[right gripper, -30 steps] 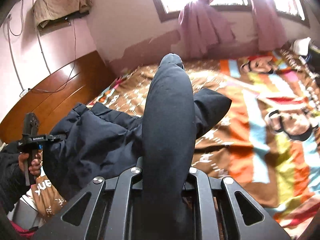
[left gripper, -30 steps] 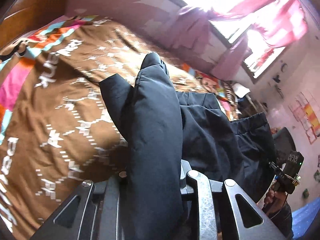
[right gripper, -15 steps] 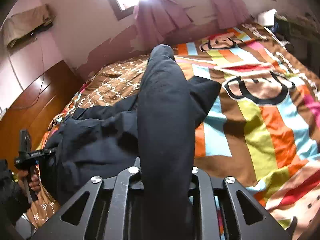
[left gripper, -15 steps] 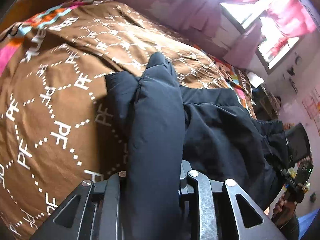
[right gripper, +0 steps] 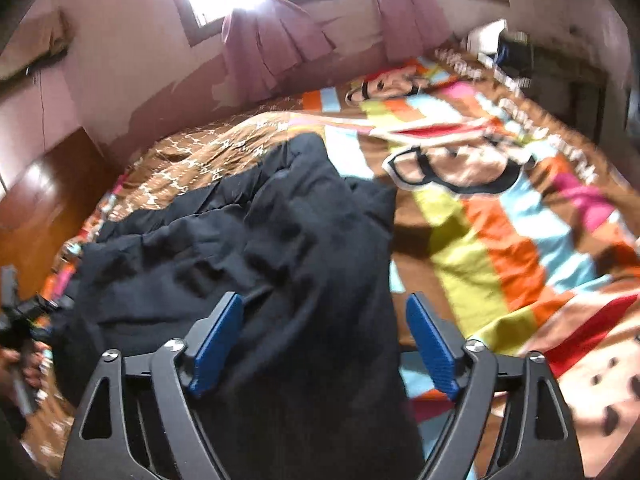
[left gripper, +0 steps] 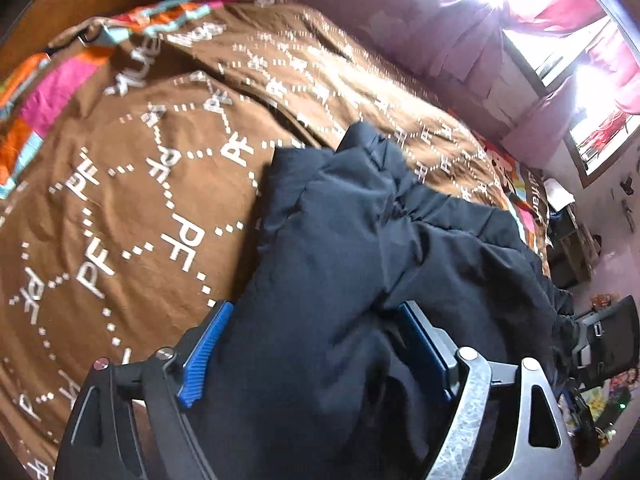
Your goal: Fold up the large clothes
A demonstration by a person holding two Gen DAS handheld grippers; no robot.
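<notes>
Left wrist view: both the left gripper (left gripper: pixel 316 344) and the right gripper (right gripper: pixel 326 340) are spread; the dark jacket (left gripper: pixel 360 240) lies bunched on the bed (left gripper: pixel 120 200), and folding seems barely begun.

Close wrist views sharing garment (left gripper: pixel 328 280)

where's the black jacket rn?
The black jacket lies on the patterned bedspread, draped between both open grippers' fingers, with the bed's brown half on its left.
</notes>
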